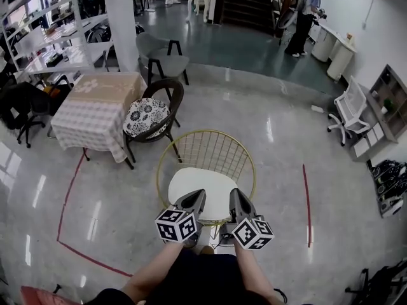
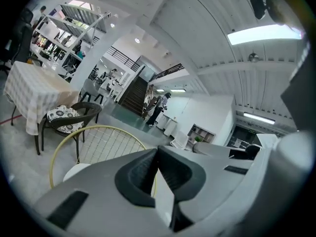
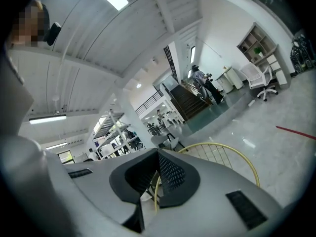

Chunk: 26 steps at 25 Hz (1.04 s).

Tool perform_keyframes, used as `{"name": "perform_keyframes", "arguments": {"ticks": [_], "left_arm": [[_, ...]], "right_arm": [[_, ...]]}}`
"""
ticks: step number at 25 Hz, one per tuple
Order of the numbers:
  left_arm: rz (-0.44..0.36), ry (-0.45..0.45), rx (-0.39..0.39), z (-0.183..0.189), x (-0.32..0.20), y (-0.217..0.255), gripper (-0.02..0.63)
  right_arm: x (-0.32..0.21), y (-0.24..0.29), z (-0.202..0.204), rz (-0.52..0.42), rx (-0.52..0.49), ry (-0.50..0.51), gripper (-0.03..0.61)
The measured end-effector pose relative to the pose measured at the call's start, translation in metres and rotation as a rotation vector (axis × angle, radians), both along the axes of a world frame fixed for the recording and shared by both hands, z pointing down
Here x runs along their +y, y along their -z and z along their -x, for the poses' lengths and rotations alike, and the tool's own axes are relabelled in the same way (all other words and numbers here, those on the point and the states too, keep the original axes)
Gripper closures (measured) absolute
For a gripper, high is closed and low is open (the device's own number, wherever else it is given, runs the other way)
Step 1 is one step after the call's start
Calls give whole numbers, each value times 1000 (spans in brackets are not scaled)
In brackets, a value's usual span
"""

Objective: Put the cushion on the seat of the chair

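Glossy grey floor (image 1: 286,170) marked with red tape (image 1: 307,202) fills the head view. At the centre stands a chair (image 1: 206,132) of thin gold wire with a round hoop back. The cushion (image 1: 206,183) lies flat on its seat: a plain white, round pad that covers nearly the whole seat inside the gold rim.

At 6 o'clock from the cushion, over the front edge of the seat, the two grippers sit side by side. The left gripper (image 1: 198,194) is at about 7 o'clock and the right gripper (image 1: 236,193) at about 5 o'clock. Both point toward the chair back.

In the left gripper view its jaws are closed together with nothing between them, and the gold hoop shows beyond. The right gripper view shows the same: jaws together and empty.

At 11 o'clock from the gold chair stands a dark chair (image 1: 166,89) holding a black-and-white patterned pad (image 1: 145,116). Just beside that, toward 10 o'clock, is a table (image 1: 95,110) under a checked cloth.
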State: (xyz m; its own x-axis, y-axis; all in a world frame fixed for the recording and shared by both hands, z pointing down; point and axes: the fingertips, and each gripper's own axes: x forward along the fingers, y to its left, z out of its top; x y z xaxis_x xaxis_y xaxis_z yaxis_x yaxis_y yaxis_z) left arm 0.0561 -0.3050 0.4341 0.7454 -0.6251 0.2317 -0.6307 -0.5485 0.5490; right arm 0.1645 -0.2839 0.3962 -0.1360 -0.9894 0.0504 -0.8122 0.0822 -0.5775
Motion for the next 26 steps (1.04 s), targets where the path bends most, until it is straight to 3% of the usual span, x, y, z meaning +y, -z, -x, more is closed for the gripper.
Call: {"name": "perform_keyframes", "arguments": {"ticks": [12,26], "left_arm": [[-18,-1,-19,1,7,2,597],[40,-2,-19,4,10,-20,597]], "right_arm": [[5,4,19,-18,26,54,594],[11,-12,31,9,-4,98,594]]}}
